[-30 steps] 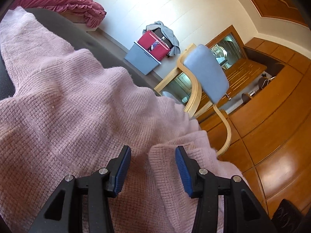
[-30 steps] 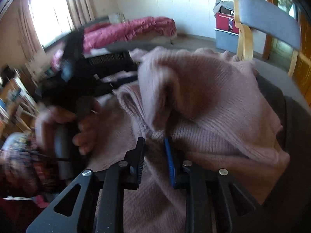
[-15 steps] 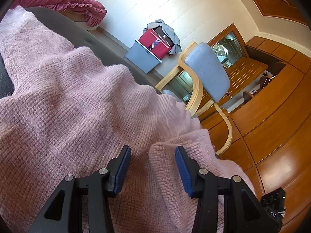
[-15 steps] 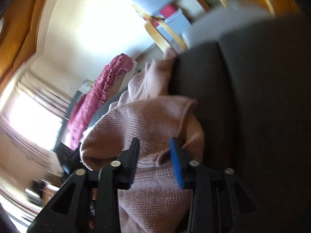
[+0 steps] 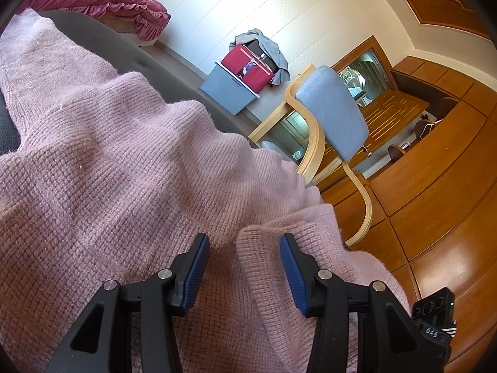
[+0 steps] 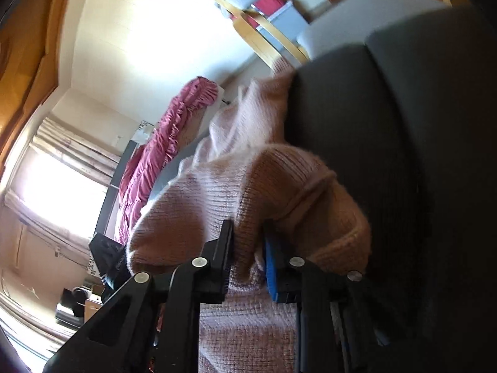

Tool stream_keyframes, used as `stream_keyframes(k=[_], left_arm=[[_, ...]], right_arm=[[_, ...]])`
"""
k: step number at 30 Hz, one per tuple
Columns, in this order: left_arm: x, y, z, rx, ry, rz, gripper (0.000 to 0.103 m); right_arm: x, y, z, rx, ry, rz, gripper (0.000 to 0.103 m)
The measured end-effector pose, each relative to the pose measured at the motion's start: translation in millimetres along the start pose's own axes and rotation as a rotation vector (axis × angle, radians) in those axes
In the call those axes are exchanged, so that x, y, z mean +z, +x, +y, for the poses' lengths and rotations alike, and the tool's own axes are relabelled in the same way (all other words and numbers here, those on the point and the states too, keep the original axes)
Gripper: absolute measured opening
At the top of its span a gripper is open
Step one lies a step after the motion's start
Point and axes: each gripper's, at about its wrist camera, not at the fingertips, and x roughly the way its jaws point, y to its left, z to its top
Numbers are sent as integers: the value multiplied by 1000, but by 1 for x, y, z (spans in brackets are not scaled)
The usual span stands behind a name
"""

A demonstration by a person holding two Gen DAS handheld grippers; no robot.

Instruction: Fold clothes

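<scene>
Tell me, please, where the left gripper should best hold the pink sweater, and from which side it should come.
Probably the raised fold of the pink sweater that stands between the open fingers of the left gripper. Come straight forward along the fingers and close: this ridge lifts off the flat knit, so the pads can pinch it from both sides. The right gripper already clamps another bunch.

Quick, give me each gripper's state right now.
Left gripper: open, jaws apart around a fold of the pink sweater, not pinching it.
Right gripper: shut on the pink sweater, a bunched fold clamped between its fingers.
</scene>
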Motion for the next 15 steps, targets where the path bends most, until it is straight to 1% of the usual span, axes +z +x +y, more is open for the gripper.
stream_keyframes(k=[2,4,7,10,12,13,15], left_arm=[[0,0,0,-1,0,0,48],[0,0,-1,-1,1,0,48],[0,0,-1,0,0,1,48],[0,1,-1,0,1,1,48],[1,1,-1,0,1,2,48],[0,1,-1,0,2,2,48],[0,1,-1,2,2,3,48]], right_arm=[[2,-7,3,-22,-34,-21,14],[9,-29,5,-103,-89,-79,14],[26,-59,2,-272,-172,-160,14],[41,-85,-15,-462,-227,-200,14],[51,-96,-31,-574,-244,-207,13],[56,-101,-41,-638,-249,-209,5],[65,-106,-60,-718,-245,-199,5]])
